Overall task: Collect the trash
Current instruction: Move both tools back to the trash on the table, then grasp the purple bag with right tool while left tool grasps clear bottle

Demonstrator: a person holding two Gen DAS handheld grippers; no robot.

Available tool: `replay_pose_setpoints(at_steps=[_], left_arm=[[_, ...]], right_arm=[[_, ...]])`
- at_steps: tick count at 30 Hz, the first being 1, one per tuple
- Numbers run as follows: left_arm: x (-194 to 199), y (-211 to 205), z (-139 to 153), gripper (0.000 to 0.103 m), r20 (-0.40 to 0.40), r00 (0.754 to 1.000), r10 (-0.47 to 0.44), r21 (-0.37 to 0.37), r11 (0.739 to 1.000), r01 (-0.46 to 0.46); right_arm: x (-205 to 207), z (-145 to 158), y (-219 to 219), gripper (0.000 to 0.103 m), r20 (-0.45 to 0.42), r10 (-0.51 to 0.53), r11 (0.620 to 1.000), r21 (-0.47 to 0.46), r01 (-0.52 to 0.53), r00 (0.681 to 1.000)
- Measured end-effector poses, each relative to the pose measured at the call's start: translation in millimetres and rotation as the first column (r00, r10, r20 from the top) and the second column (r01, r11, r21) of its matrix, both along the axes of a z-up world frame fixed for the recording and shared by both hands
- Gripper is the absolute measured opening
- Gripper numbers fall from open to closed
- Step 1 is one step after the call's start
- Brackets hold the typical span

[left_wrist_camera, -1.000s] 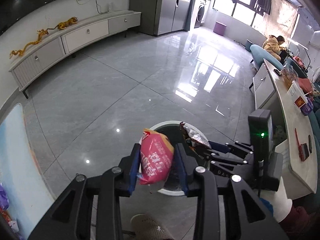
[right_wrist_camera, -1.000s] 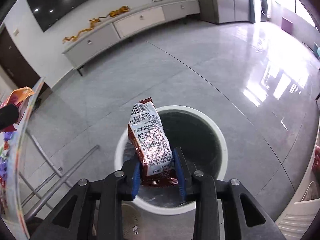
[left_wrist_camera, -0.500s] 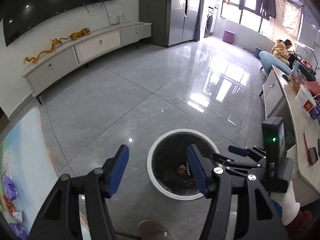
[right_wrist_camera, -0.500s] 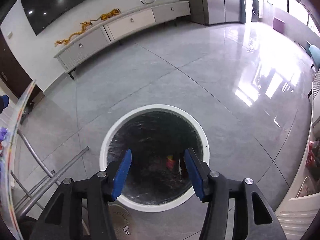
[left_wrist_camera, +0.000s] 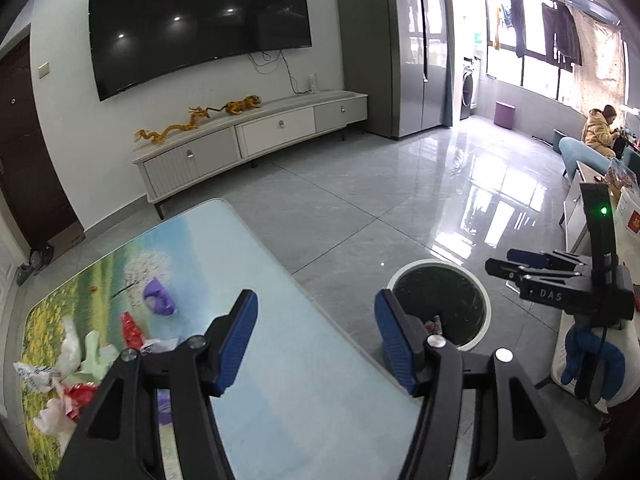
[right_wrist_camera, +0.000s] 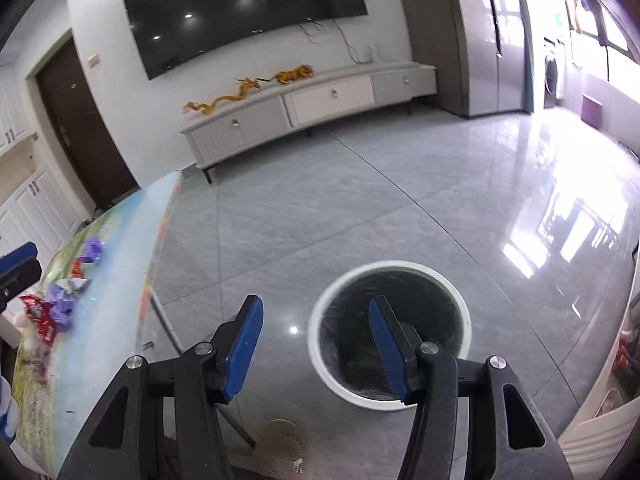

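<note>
While both the left gripper point(left_wrist_camera: 316, 338) and right gripper point(right_wrist_camera: 316, 346) stand empty with jaws apart, some wrappers point(left_wrist_camera: 434, 326) lie in the bin point(left_wrist_camera: 440, 270); a litter pile point(left_wrist_camera: 80, 364) remains on the table point(left_wrist_camera: 300, 392), far left.

I see bright daylight pouring from the windows point(left_wrist_camera: 532, 56) at right, hard glare on the glossy floor point(right_wrist_camera: 576, 236), ceiling spots mirrored in the TV point(left_wrist_camera: 200, 24), heavy fisheye bending, dark vignetted corners, slight blur.

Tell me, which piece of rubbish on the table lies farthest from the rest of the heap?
The purple wrapper. It sits alone on the table, beyond the red, white and pale green scraps bunched near its left edge.
</note>
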State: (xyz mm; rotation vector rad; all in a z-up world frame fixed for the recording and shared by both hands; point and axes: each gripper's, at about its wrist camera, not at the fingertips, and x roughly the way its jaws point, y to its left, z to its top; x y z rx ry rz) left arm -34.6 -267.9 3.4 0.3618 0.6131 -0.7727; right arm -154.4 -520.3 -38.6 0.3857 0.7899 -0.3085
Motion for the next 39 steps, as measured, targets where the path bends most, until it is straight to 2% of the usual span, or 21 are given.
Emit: replay_pose_setpoints(at_steps=[5, 9, 16, 19, 24, 28, 33, 39], left_arm=[[5, 64, -2, 0.059, 0.033, 0.992, 0.120, 0.007, 0.993, -0.120], [18, 109, -17, 0.059, 0.009, 0.975, 0.223, 0.038, 0.974, -0.223], [31, 193, -31, 0.059, -0.045, 0.930, 0.365, 0.040, 0.931, -0.363], [35, 220, -37, 0.059, -0.084, 0.918, 0.386, 0.030, 0.922, -0.385], [35, 238, -52, 0.059, -0.168, 0.911, 0.376, 0.018, 0.925, -0.379], [39, 233, -61, 0.059, -0.226, 0.915, 0.335, 0.005, 0.939, -0.343], [46, 222, -73, 0.058, -0.250, 0.917, 0.310, 0.014, 0.948, -0.317], [54, 218, -87, 0.047, -0.292, 0.907, 0.304, 0.023, 0.950, -0.311]], right_arm=[[20, 20, 47, 0.053, 0.008, 0.097, 0.994, -0.042, -0.096, 0.995], [42, 25, 88, 0.053, 0.006, 0.190, 0.981, -0.051, -0.189, 0.982], [69, 29, 162, 0.053, 0.017, 0.350, 0.936, -0.051, -0.349, 0.936], [81, 26, 189, 0.053, 0.015, 0.412, 0.910, -0.043, -0.411, 0.911], [100, 17, 225, 0.053, 0.002, 0.504, 0.863, -0.030, -0.504, 0.863], [119, 8, 251, 0.053, -0.010, 0.564, 0.825, -0.014, -0.564, 0.826], [140, 0, 274, 0.053, -0.018, 0.628, 0.778, 0.005, -0.628, 0.778], [164, -12, 299, 0.053, -0.039, 0.685, 0.728, 0.010, -0.685, 0.727]])
